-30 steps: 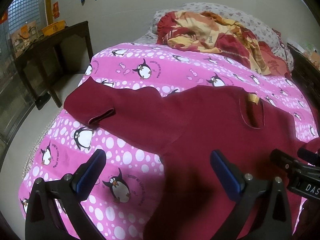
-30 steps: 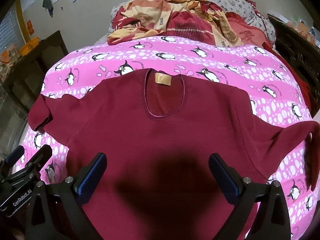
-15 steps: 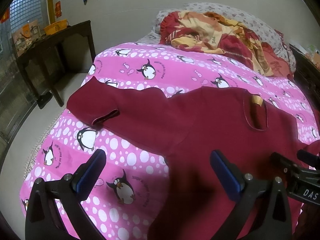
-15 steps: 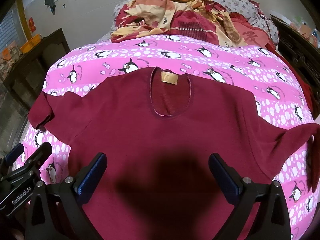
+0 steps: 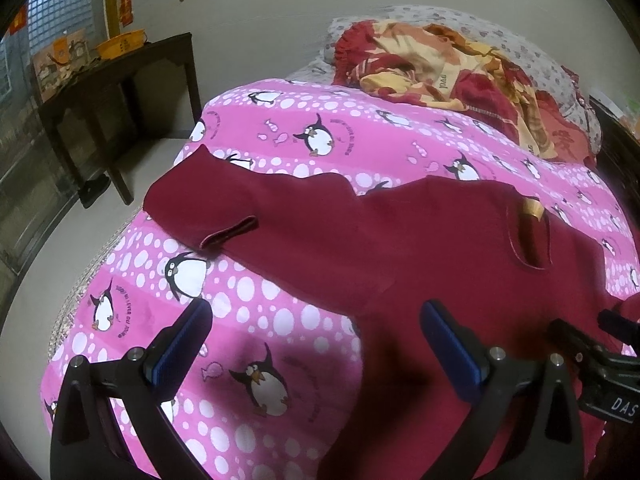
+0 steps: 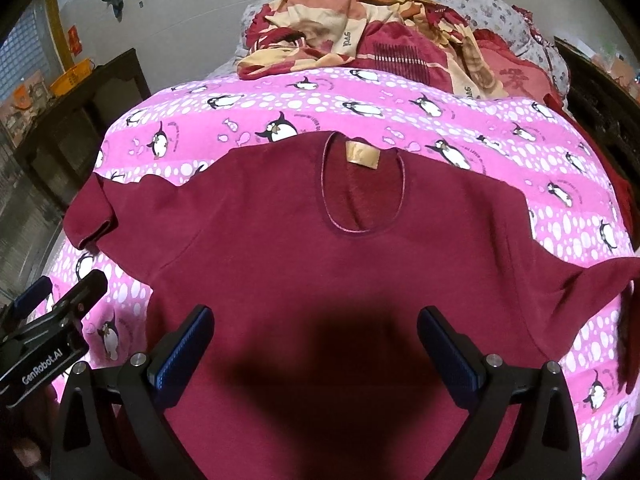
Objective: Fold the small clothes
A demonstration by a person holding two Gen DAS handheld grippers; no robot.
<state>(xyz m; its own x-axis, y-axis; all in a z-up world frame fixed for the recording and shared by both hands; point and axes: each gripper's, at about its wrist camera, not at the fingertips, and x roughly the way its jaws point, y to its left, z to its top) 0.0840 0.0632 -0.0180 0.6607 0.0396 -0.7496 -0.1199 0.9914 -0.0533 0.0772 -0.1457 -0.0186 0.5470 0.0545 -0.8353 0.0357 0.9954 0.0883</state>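
A dark red long-sleeved top [image 6: 320, 248] lies spread flat, front up, on a pink penguin-print bedspread [image 6: 460, 120]; its neckline with a gold label [image 6: 362, 156] points to the far side. Its left sleeve [image 5: 224, 208] has a folded-over cuff near the bed's left edge. My left gripper [image 5: 316, 332] is open and empty above the bedspread by the top's left side. My right gripper [image 6: 316, 336] is open and empty above the top's lower body. Each gripper also shows in the other's view, the right one [image 5: 600, 364] and the left one [image 6: 52, 320].
A crumpled red-and-yellow blanket [image 6: 380, 40] and a flowered pillow [image 6: 500, 12] lie at the head of the bed. A dark wooden table [image 5: 120, 80] with an orange basket [image 5: 120, 42] stands left of the bed. Dark furniture [image 6: 600, 80] stands at the right.
Both grippers have drawn back and down slightly, so the top sits a little farther off in both views. Both stay open. The top has not moved.
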